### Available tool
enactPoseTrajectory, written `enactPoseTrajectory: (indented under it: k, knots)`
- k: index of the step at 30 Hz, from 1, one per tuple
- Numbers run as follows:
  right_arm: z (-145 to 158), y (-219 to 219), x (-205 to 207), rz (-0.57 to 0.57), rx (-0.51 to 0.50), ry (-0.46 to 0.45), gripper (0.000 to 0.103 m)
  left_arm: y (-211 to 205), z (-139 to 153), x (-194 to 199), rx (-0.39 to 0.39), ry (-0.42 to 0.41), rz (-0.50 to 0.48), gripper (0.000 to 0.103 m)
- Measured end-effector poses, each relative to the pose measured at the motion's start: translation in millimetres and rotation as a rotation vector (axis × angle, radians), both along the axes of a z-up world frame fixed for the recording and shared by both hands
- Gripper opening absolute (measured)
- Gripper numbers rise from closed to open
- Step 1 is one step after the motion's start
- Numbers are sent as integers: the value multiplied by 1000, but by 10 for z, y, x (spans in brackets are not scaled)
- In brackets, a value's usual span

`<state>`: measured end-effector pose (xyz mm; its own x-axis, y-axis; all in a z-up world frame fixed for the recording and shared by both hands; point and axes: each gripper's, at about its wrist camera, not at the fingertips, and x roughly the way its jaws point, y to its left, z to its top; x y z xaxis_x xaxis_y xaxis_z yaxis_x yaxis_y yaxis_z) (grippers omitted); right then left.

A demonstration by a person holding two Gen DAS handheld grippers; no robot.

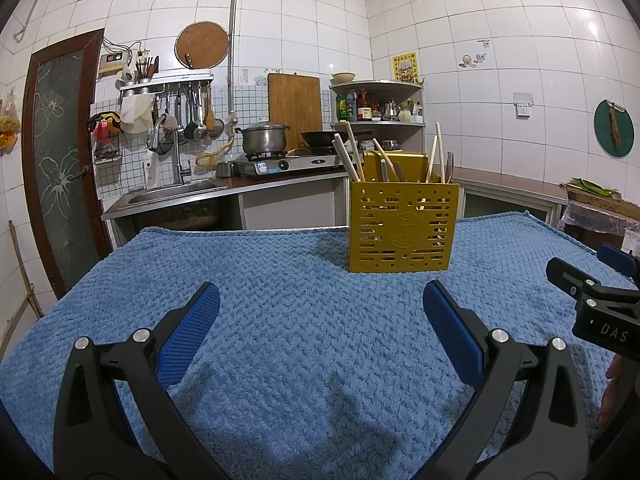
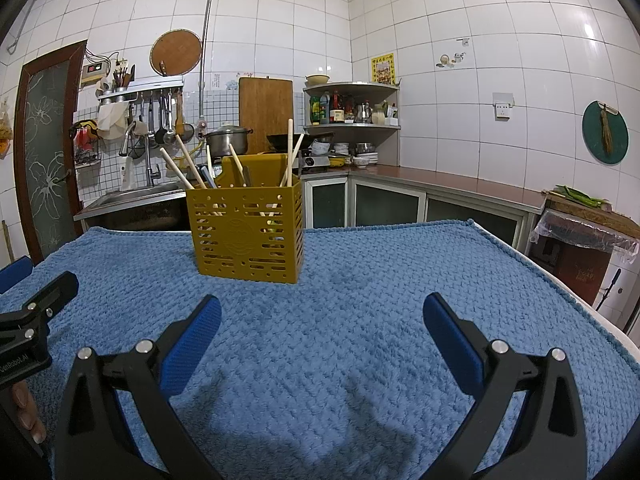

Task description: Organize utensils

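While both grippers are held wide apart and empty, a blue knitted cloth (image 1: pixel 280 280) is seen covering the table in a white-tiled kitchen.

The yellow utensil holder (image 1: pixel 403 226) stands upright ahead of the left gripper (image 1: pixel 320 312), ahead and leftward of the right gripper (image 2: pixel 322 320); chopsticks (image 1: pixel 351 156) protrude. Other utensil types inside cannot be determined. The sink (image 1: pixel 176 194) is partly hidden by the table.

White-tiled kitchen walls (image 1: pixel 440 40), steel sink (image 1: pixel 176 194)

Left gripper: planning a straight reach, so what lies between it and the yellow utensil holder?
Only bare blue towel lies between the open left gripper and the yellow utensil holder, as the left wrist view shows.
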<state>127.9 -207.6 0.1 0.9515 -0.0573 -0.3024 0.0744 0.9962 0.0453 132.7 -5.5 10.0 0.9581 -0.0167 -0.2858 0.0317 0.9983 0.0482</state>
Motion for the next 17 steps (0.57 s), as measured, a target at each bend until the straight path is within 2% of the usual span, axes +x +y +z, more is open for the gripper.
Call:
enactPoseTrajectory:
  k: [17]
  knots:
    - [1,-3,-2,0,0,0,99,24,17,5,7,11,23,98]
